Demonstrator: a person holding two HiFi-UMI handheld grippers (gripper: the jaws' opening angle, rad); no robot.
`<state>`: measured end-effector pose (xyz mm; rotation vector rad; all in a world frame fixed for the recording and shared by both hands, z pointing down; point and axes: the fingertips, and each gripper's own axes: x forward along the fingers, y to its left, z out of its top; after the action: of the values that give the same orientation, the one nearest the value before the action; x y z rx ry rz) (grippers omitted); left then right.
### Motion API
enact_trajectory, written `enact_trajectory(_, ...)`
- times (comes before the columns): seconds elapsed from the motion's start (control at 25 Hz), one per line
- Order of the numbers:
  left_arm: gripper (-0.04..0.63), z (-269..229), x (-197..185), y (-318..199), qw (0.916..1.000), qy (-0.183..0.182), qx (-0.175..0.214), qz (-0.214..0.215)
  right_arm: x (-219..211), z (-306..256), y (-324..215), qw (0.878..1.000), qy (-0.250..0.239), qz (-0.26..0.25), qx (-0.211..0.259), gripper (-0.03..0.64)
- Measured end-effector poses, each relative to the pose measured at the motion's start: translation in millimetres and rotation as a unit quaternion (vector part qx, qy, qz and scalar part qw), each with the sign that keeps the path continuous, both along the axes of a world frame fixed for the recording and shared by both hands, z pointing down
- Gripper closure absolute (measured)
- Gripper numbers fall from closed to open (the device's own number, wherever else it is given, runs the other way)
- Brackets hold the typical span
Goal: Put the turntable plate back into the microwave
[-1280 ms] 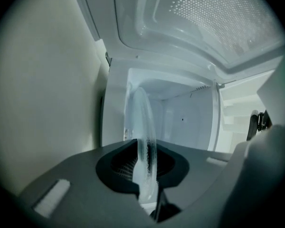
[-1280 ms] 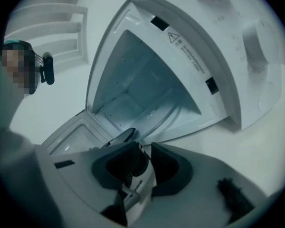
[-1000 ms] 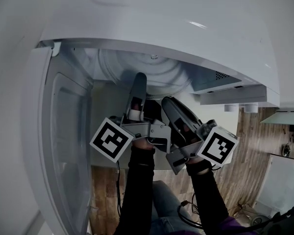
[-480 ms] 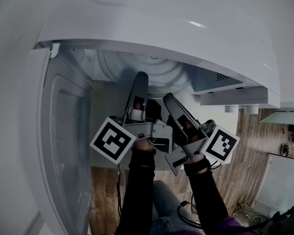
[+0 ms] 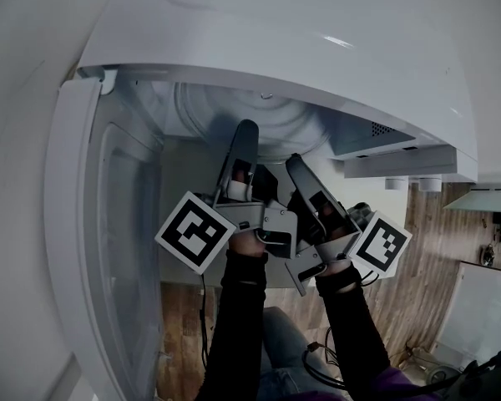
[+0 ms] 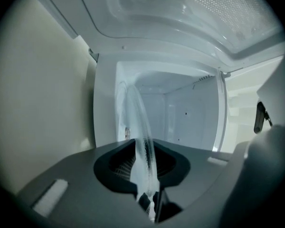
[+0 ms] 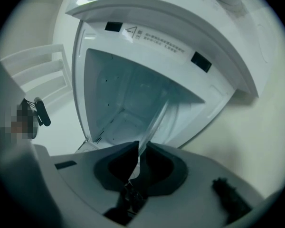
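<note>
1. As we hold the plate (image 6: 138, 122) at the mouth of the microwave (image 5: 301, 32), the left gripper (image 6: 145, 163) clamps its rim, jaws just eased slightly wider; the right gripper (image 7: 140, 158) has just been closing onto the same rim.
2. We judge the loosening left grip could let the glass slip.
3. Only the gripper views look into the cavity (image 7: 123, 99); only the head view shows the open door (image 5: 108, 241).

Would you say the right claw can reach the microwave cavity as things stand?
Probably yes: the door stands wide open, nothing shows in the cavity, and the right claw, whose jaws have just been closing on the turntable plate rim, points straight in.
</note>
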<state>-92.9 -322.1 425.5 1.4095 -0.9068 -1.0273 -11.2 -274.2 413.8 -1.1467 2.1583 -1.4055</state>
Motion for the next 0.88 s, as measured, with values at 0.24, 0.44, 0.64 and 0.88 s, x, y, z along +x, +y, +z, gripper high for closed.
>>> enact_trajectory(0.24,0.525,0,7,8,0.9990,-0.032,0.012,0.029,14,4,-4,0.999,-0.024,0.033,-0.010,0.569)
enact_trajectory(0.44,0.525,3,3,19,0.9966,-0.074,-0.008,0.035,17,7,-10,0.999,-0.016,0.037,-0.015,0.571)
enact_trajectory(0.64,0.523,7,1,30,0.9936,-0.096,-0.016,0.057,19,10,-14,0.999,-0.012,0.042,-0.015,0.571)
enact_trajectory(0.88,0.535,7,3,31,0.9939,-0.080,-0.010,0.075,21,11,-17,0.999,-0.002,0.039,-0.014,0.571)
